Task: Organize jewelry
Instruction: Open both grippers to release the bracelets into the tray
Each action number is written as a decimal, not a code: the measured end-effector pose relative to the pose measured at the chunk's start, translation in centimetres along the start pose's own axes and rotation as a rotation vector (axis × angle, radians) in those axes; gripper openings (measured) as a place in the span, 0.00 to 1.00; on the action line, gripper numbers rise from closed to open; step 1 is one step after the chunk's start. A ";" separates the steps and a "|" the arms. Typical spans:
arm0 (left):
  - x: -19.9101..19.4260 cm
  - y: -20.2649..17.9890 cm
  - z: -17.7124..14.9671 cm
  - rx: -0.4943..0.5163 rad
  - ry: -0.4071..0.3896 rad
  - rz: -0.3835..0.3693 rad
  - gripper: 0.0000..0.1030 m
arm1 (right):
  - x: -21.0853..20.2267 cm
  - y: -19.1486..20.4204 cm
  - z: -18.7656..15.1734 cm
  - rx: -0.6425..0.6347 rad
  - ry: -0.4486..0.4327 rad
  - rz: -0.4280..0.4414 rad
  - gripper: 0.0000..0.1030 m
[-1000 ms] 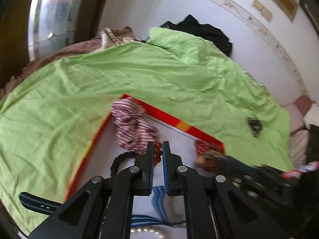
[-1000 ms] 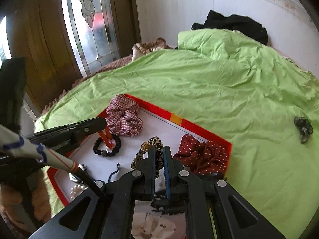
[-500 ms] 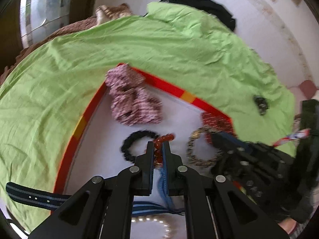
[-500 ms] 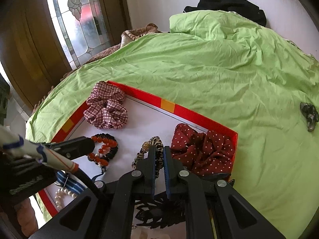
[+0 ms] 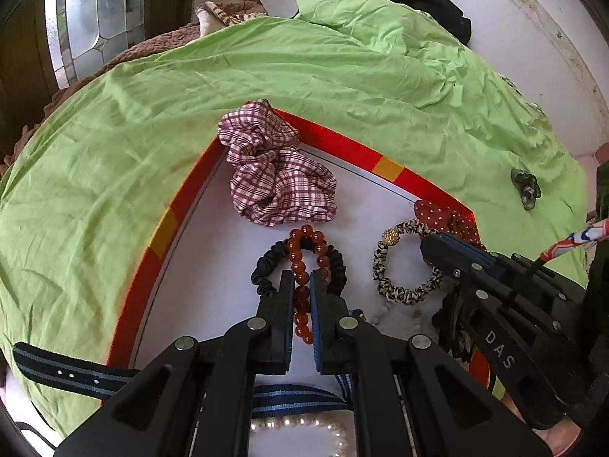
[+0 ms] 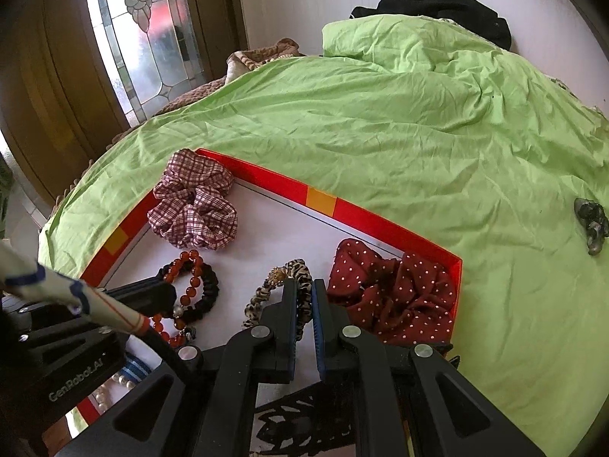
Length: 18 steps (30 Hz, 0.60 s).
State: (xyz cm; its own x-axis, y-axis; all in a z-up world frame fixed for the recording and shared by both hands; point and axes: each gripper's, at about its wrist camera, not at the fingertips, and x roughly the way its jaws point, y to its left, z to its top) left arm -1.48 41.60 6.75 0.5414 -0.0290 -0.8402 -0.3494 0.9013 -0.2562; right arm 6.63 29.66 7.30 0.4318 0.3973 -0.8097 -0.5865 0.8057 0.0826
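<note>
Jewelry lies in a red-rimmed tray (image 5: 179,209) on a bed with a green sheet (image 5: 114,144). Our left gripper (image 5: 302,285) has its fingers nearly closed around an orange bead bracelet (image 5: 304,262), whose strand runs lengthwise between them, straight ahead, across a black scrunchie (image 5: 337,262). Our right gripper (image 6: 304,289) pinches a leopard-print hair tie (image 6: 266,293) between narrow-set fingers; that loop extends ahead and left. Beyond sit a plaid scrunchie (image 5: 274,175) at the far corner and a red dotted scrunchie (image 6: 396,297) to the right. We judge each hand nearest its own piece.
</note>
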 end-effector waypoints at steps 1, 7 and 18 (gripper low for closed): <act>-0.1 0.0 0.0 0.002 -0.005 0.007 0.07 | 0.1 0.1 0.0 -0.002 0.001 -0.001 0.09; -0.5 0.0 -0.3 0.020 -0.025 0.038 0.07 | 0.1 0.6 -0.1 -0.017 -0.009 -0.010 0.09; -2.0 0.2 -0.7 0.028 -0.069 0.036 0.10 | -1.3 0.3 0.0 0.022 -0.029 -0.018 0.33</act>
State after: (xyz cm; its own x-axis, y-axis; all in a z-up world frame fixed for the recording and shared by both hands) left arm -3.17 41.58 8.07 0.5804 0.0330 -0.8136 -0.3488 0.9130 -0.2118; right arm 5.84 29.39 8.39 0.4616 0.3949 -0.7943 -0.5632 0.8223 0.0815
